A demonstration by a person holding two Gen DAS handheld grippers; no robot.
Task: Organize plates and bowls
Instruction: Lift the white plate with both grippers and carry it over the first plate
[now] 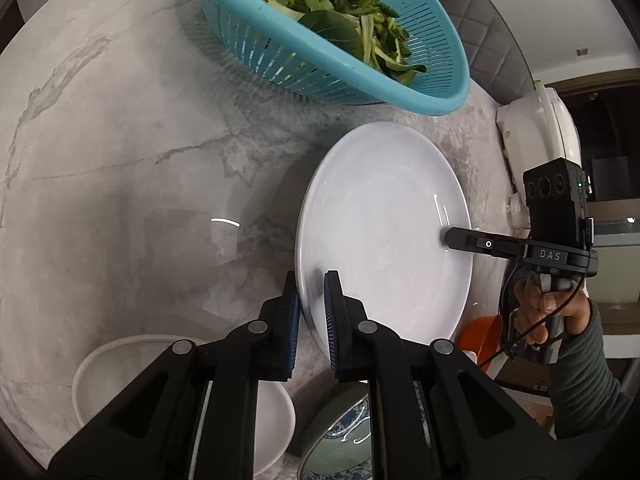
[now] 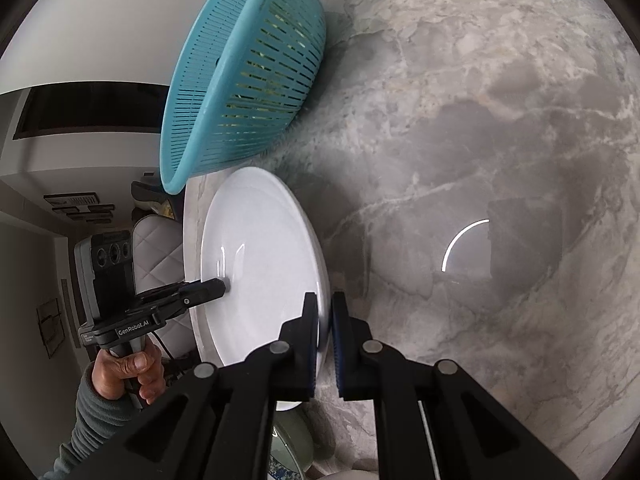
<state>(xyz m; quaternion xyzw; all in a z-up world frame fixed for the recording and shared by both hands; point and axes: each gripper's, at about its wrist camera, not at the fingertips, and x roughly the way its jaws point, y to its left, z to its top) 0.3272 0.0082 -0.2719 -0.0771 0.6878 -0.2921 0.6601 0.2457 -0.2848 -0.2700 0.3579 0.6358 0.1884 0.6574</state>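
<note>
Your left gripper (image 1: 312,292) and right gripper (image 2: 325,316) both clamped on opposite rims of white plate (image 1: 384,220), held over marble counter (image 1: 120,140) beside teal colander (image 1: 320,64).

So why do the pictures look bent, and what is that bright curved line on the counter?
Left wrist view: the fisheye lens bows the marble counter and darkens the corners; the plate shows glare streaks. Right wrist view: same bending; the bright arc on the counter looks like a reflected light; shadows surround it.
</note>
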